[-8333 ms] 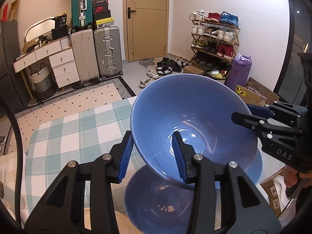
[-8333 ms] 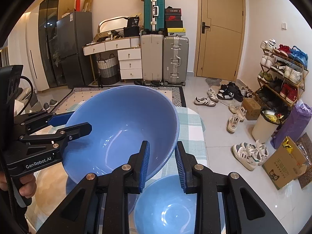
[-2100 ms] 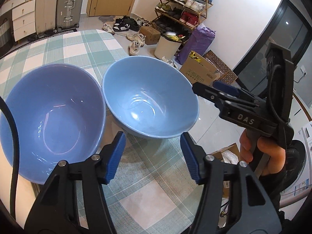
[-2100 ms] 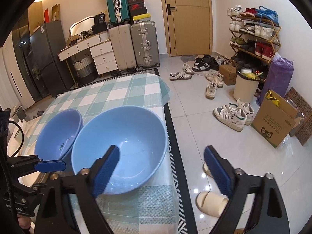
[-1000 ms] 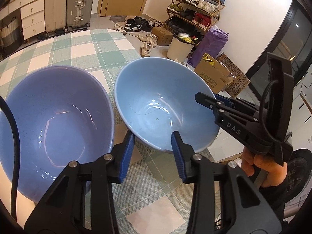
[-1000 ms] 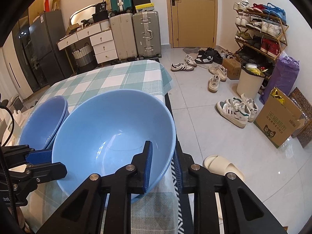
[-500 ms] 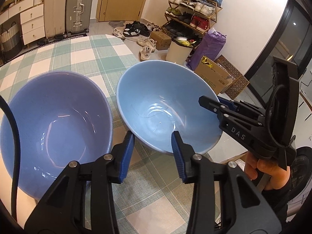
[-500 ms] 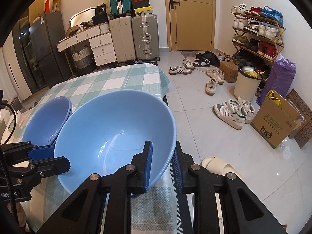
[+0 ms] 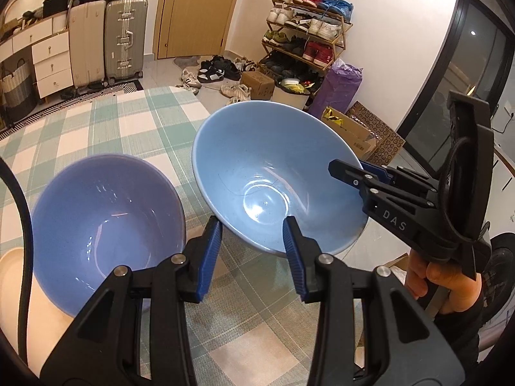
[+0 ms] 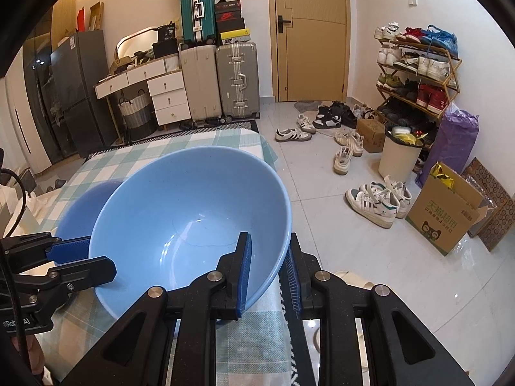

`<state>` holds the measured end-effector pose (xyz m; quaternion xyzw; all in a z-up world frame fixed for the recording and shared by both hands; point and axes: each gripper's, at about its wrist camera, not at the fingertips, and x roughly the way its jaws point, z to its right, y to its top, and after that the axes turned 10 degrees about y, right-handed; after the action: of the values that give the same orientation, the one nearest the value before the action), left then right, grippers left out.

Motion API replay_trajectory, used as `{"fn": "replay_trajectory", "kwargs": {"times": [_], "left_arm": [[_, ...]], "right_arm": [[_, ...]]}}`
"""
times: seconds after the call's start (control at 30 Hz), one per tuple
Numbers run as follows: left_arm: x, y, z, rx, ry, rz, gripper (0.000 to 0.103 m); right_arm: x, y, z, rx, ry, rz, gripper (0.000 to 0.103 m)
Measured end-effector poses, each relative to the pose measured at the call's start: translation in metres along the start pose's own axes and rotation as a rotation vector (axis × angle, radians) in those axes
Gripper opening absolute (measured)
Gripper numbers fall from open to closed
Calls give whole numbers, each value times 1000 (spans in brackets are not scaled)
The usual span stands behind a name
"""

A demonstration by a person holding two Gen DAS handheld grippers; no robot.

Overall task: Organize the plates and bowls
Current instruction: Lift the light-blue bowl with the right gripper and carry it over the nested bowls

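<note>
A light blue bowl [image 9: 273, 173] [image 10: 193, 212] is held tilted above the checked tablecloth [image 9: 106, 128]. My right gripper [image 10: 268, 273], which also shows in the left wrist view [image 9: 357, 169], is shut on the bowl's right rim. My left gripper [image 9: 254, 244], which also shows in the right wrist view [image 10: 87, 254], has one finger on each side of the bowl's near wall; contact is unclear. A darker blue bowl [image 9: 106, 225] [image 10: 80, 206] sits on the table to the left.
A beige plate [image 9: 19, 276] lies under the darker bowl at the left. The table's right edge [image 10: 273, 315] is beside the lifted bowl. Beyond are shoes, a bin, cardboard boxes, a shoe rack, suitcases and drawers.
Both grippers closed in on the light blue bowl about a second ago. It has since risen off the table and tilted toward the cameras.
</note>
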<state>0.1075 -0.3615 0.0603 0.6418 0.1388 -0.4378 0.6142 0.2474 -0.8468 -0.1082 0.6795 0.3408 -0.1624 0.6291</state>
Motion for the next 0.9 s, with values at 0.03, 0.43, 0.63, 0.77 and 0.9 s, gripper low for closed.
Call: {"fn": "replay_trajectory", "kwargs": {"times": [0.03,0.43,0.63,0.77,0.9], "left_arm": [[-5,0,0,1,0,6,36],[-62,7,-7,-2,9,85,36],[-94,6,-14,-8,35,124,36],[-115,5,-19,-15,47,147,36],[-132,4,-26,-21,62,166,36]], "right_arm": [[-4,1,-2,-1,0,7,21],[-43,23,-34,-54,2,78,21],[-56,34,-55,-76,17,104,21],[-64,40,-70,-93,29,121,21],[-70,46,-85,-112,36,131,21]]}}
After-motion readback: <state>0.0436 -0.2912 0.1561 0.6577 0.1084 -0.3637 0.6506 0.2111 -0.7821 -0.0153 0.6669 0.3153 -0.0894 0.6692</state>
